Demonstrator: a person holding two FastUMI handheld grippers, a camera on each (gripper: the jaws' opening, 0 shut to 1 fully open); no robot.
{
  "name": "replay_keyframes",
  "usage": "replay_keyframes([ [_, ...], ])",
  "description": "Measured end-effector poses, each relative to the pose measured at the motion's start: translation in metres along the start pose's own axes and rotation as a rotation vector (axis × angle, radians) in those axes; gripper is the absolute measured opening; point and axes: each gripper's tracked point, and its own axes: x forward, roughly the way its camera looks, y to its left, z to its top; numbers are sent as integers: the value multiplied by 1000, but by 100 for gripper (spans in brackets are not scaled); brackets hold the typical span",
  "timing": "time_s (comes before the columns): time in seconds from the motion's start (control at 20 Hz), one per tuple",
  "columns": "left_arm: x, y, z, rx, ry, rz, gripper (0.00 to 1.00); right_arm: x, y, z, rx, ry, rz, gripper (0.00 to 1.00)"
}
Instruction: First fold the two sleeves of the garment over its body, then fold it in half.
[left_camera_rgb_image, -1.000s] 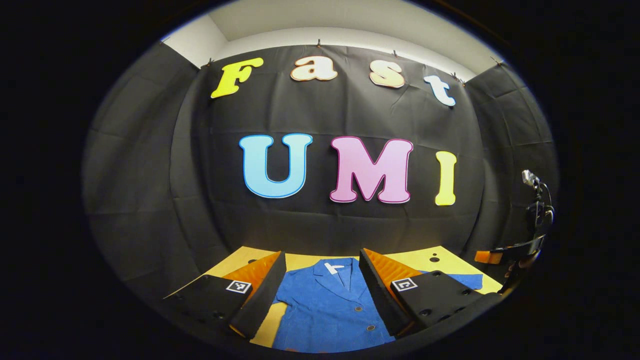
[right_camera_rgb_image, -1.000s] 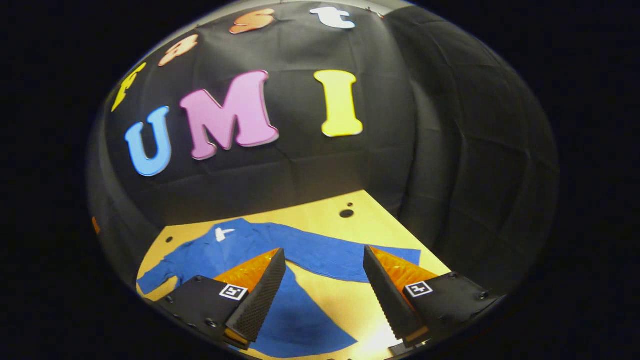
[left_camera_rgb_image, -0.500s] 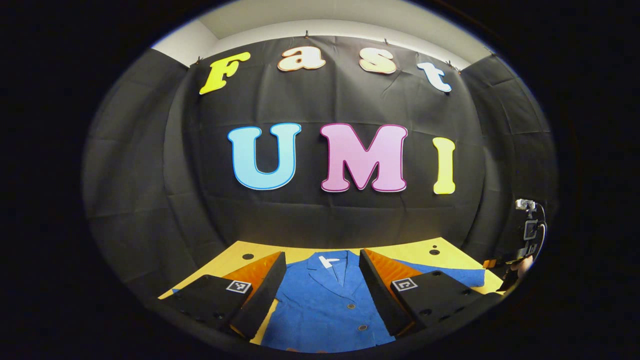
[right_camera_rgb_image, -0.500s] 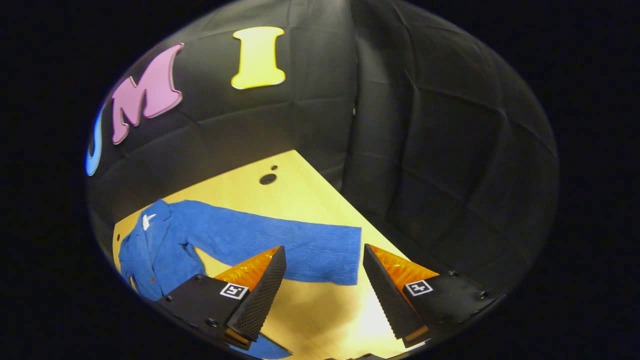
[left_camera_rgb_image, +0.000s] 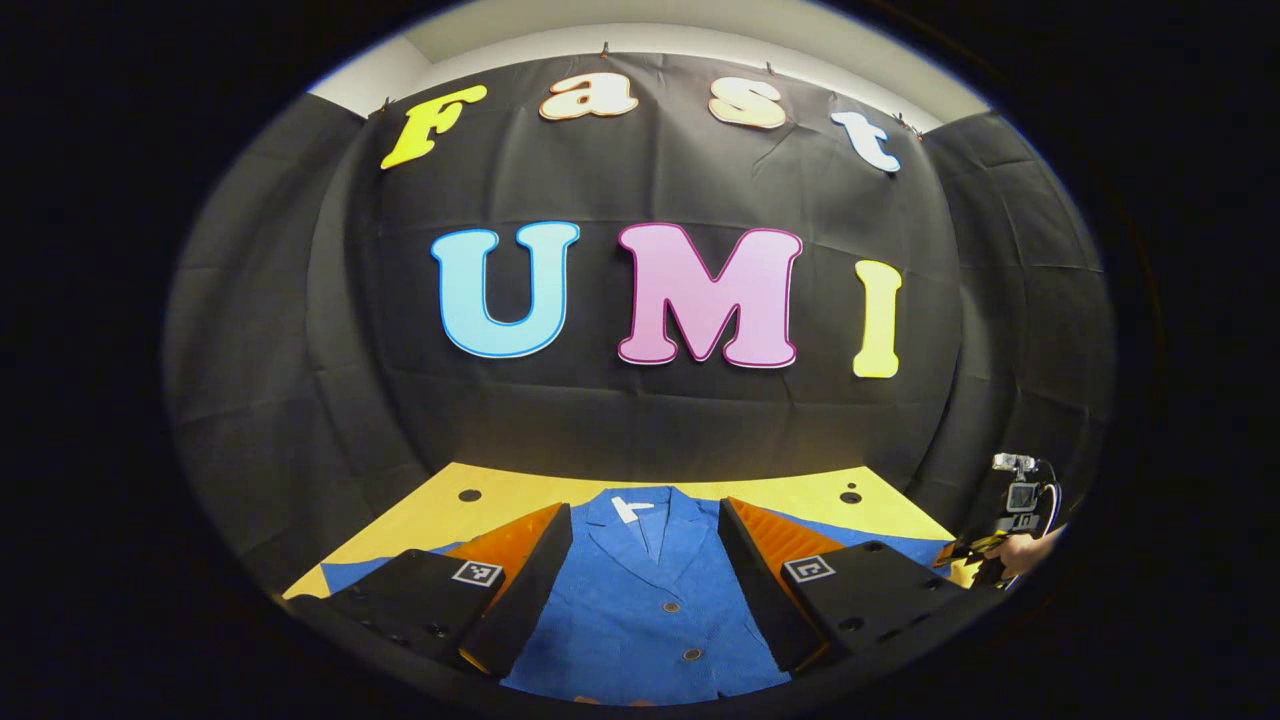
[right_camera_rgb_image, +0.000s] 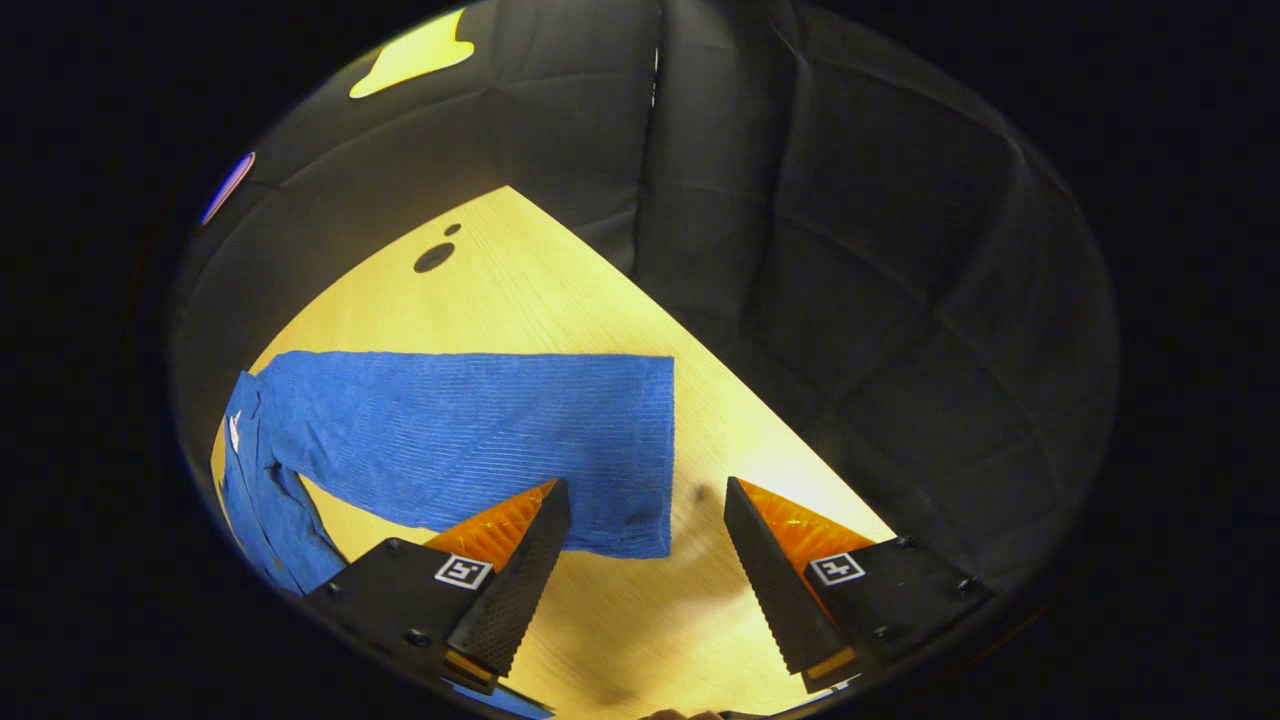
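A blue buttoned garment (left_camera_rgb_image: 640, 600) lies flat on the yellow table (left_camera_rgb_image: 520, 490), collar toward the back wall. My left gripper (left_camera_rgb_image: 640, 590) hovers open over its chest, fingers either side of the button line. In the right gripper view one long blue sleeve (right_camera_rgb_image: 470, 430) stretches across the table (right_camera_rgb_image: 560, 300), its cuff end just ahead of my right gripper (right_camera_rgb_image: 645, 590), which is open and low over the wood with nothing between its fingers. The right gripper (left_camera_rgb_image: 985, 555), held by a hand, also appears far right in the left gripper view.
Black cloth walls close in behind and to the right of the table. Dark round holes (right_camera_rgb_image: 433, 257) mark the tabletop near the back corner. The table's right edge (right_camera_rgb_image: 760, 390) runs diagonally just beyond the cuff.
The right gripper has dropped and swung right toward the sleeve's cuff, which now looks nearer and larger. The left gripper view has tilted down a little over the garment's chest.
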Motion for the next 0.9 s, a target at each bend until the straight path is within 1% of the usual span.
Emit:
replay_keyframes([
  [0.1, -1, -4, 2, -10, -7, -10, 84, 6, 1, -3, 24, 28, -6, 99],
  [0.15, -1, -7, 2, -14, -10, -18, 84, 11, 1, 5, 37, 3, -2, 99],
  [0.2, -1, -10, 3, -15, -10, -24, 84, 10, -2, 1, 41, 20, -7, 99],
  [0.3, -1, -13, 3, -12, -10, -32, 84, 10, 0, 1, 19, 35, -17, 99],
  [0.35, 0, -14, 2, -11, -11, -34, 84, 12, 2, 1, 10, 40, -4, 99],
  [0.5, 1, -16, 4, -8, -13, -41, 84, 16, 10, -1, 17, 45, -1, 51],
  [0.55, 1, -16, 2, -8, -12, -43, 84, 15, 15, -1, 27, 55, 24, 51],
  [0.65, 1, -15, 2, -8, -11, -43, 84, 13, 15, -1, 34, 55, 20, 23],
  [0.7, 0, -14, 2, -8, -10, -42, 84, 13, 19, 2, 27, 46, 49, 22],
  [0.75, -1, -13, 2, -7, -9, -40, 84, 16, 15, -3, 41, 54, 47, 22],
  [0.8, -1, -11, 2, -8, -9, -38, 84, 15, 21, 0, 33, 34, 62, 4],
  [0.85, -1, -9, 1, -8, -7, -37, 84, 16, 24, -2, 21, 44, 88, 4],
  [0.9, -1, -8, 0, -9, -3, -36, 84, 11, 26, -1, 19, 39, 112, 1],
])
